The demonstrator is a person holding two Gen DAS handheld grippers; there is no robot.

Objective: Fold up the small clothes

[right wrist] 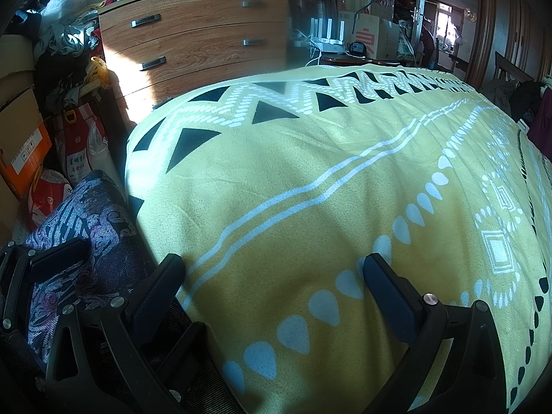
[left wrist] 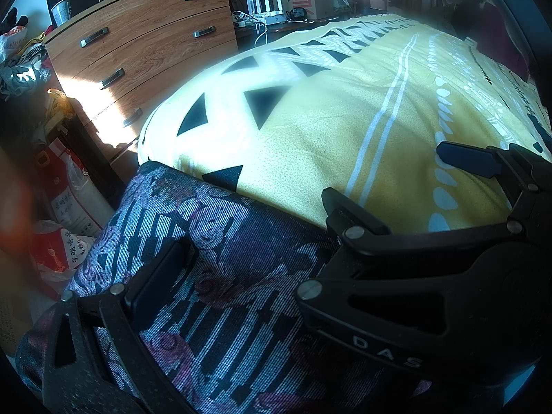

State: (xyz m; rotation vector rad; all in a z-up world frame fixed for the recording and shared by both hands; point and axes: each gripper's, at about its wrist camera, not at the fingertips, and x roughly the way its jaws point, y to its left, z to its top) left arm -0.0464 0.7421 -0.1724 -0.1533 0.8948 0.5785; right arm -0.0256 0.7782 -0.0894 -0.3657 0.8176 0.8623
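A dark purple and blue patterned garment (left wrist: 220, 276) lies at the near left corner of a bed covered by a yellow blanket (left wrist: 327, 131). My left gripper (left wrist: 262, 220) is open, its fingers spread low over the garment. In the right wrist view the garment (right wrist: 89, 227) sits at the lower left beside the blanket (right wrist: 310, 172). My right gripper (right wrist: 272, 276) is open and empty, low over the blanket near the bed's front edge. The right gripper also shows in the left wrist view (left wrist: 465, 158), and the left gripper's finger shows in the right wrist view (right wrist: 58, 255).
A wooden chest of drawers (left wrist: 145, 41) (right wrist: 200, 31) stands behind the bed's far left corner. Bags and boxes (left wrist: 65, 200) (right wrist: 24, 145) crowd the floor at the left. Routers and cardboard boxes (right wrist: 345, 38) sit on a table behind the bed.
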